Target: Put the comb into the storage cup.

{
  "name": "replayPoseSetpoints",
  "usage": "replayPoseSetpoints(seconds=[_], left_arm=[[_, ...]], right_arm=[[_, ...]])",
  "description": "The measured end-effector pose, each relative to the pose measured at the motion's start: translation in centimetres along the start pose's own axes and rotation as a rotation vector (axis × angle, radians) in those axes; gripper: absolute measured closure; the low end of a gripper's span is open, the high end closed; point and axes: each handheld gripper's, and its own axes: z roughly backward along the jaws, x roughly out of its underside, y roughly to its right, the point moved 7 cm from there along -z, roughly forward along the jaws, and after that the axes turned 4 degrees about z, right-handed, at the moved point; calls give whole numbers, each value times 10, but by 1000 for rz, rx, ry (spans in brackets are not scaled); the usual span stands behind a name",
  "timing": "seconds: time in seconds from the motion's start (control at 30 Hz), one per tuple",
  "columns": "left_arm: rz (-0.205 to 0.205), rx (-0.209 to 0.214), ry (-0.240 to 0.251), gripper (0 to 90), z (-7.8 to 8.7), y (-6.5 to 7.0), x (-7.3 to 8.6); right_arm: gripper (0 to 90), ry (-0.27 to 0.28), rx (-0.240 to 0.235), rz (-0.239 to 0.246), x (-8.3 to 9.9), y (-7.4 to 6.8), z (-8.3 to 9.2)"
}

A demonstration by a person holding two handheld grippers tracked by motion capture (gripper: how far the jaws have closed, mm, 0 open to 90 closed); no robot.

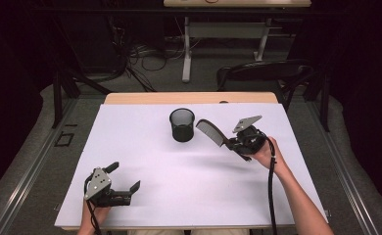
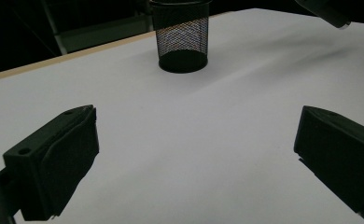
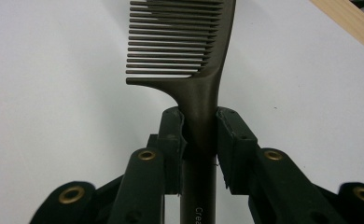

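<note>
A dark comb [image 3: 194, 60] with long teeth sticks out from my right gripper [image 3: 199, 128], whose jaws clamp its handle. From above, the comb [image 1: 209, 131] hangs over the white table, just right of a black mesh cup [image 1: 182, 125], with my right gripper [image 1: 234, 143] behind it at the right. My left gripper [image 1: 125, 177] rests near the front left corner, its jaws wide apart and nothing between them. Its own view has the two black fingers [image 2: 54, 158] low on either side and the mesh cup [image 2: 181, 39] standing upright farther off.
A white sheet [image 1: 145, 161] covers the table, with a wooden edge [image 1: 189, 98] at the far side. Beyond it stand a dark chair [image 1: 262, 73] and another table's legs [image 1: 186, 49] among floor cables.
</note>
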Motion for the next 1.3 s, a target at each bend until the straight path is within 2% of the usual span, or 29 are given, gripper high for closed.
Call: replayPoseSetpoints(seconds=[0.57,1.3], left_arm=[[-2,-1,-1,0,1,0,1],[-1,-9,3,0,1,-1,0]], right_arm=[[729,49,40,-35,-4,3,-1],[730,141,81,-91,-11,8,-1]])
